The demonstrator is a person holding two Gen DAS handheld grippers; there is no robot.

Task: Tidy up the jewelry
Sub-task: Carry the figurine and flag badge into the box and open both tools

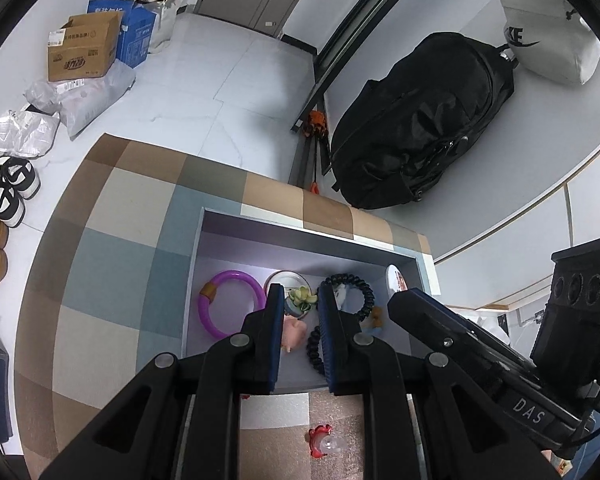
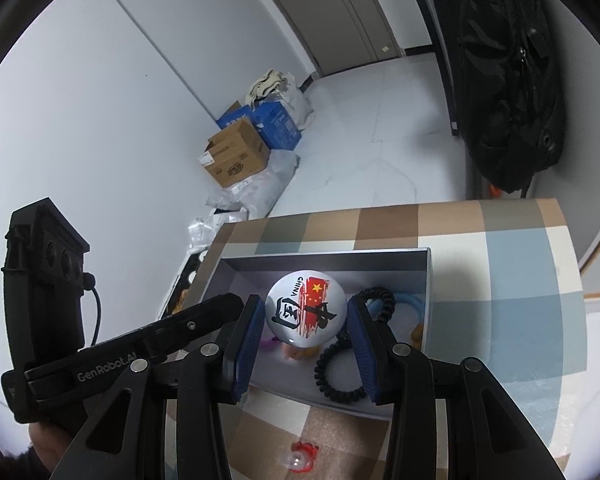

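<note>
An open grey box [image 1: 280, 248] sits on a checkered tablecloth [image 1: 112, 264]. In it lie a purple ring [image 1: 228, 304], a black coiled band [image 1: 360, 288], a pink figure [image 1: 294, 334] and a pale blue ring [image 2: 412, 306]. My left gripper [image 1: 300, 294] hangs over the box, shut on a small green succulent ornament [image 1: 302, 300]. My right gripper [image 2: 306, 320] is shut on a round white badge [image 2: 306, 310] printed with a red flag, held above the box [image 2: 340, 262]. A red and clear trinket [image 2: 300, 456] lies on the cloth in front of the box.
A black backpack [image 1: 420, 128] leans against the wall behind the table. Cardboard and blue boxes [image 1: 84, 52], plastic bags [image 1: 88, 100] and shoes [image 1: 8, 192] lie on the floor to the left. The table's far edge runs just behind the box.
</note>
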